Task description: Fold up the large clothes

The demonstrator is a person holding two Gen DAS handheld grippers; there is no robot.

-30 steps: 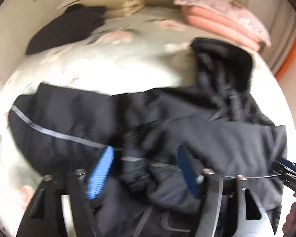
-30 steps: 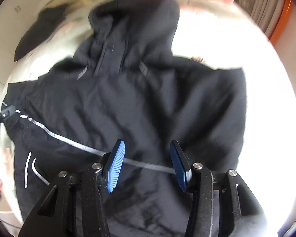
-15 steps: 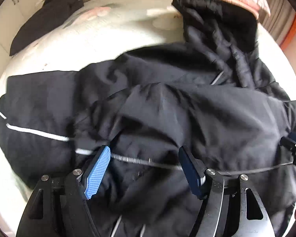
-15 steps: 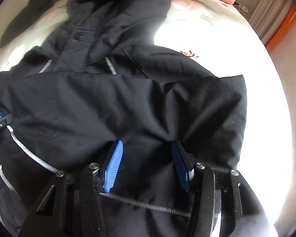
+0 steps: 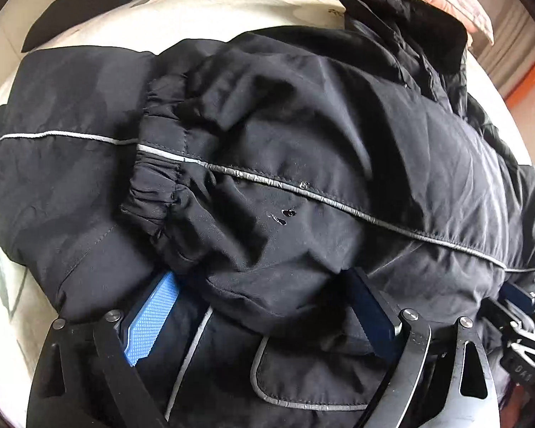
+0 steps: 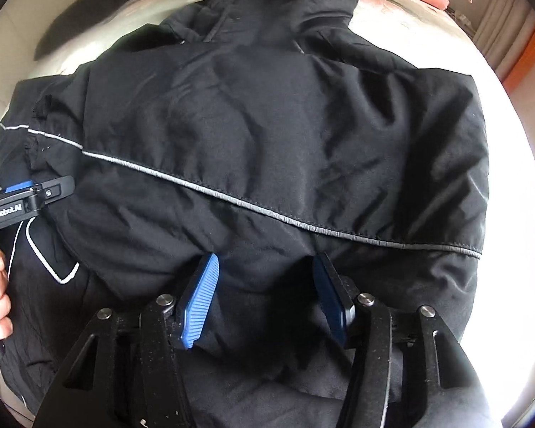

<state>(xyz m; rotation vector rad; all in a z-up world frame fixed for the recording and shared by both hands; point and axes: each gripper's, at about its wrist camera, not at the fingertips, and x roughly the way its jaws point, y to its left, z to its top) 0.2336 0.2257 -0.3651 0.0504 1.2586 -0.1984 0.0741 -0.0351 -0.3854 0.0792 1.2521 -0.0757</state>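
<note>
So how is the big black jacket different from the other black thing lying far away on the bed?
The black jacket fills the view, right under the grippers; the other dark garment looks small, lying far off near the wall. The jacket has shiny grey stripes across it; the far garment shows none. The jacket has a sleeve folded across its body; the far garment's shape is too blurred to tell. Both are dark and lie on the flowery bedspread.

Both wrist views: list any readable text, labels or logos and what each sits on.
"GenRobot.AI": white lettering on the black body of the left tongs, at the left edge of the right wrist view.
Embossed marks on the black housing of the right tongs, at the right edge of the left wrist view: too blurred to read.
Black padded jacket with grey reflective piping: no text visible.
</note>
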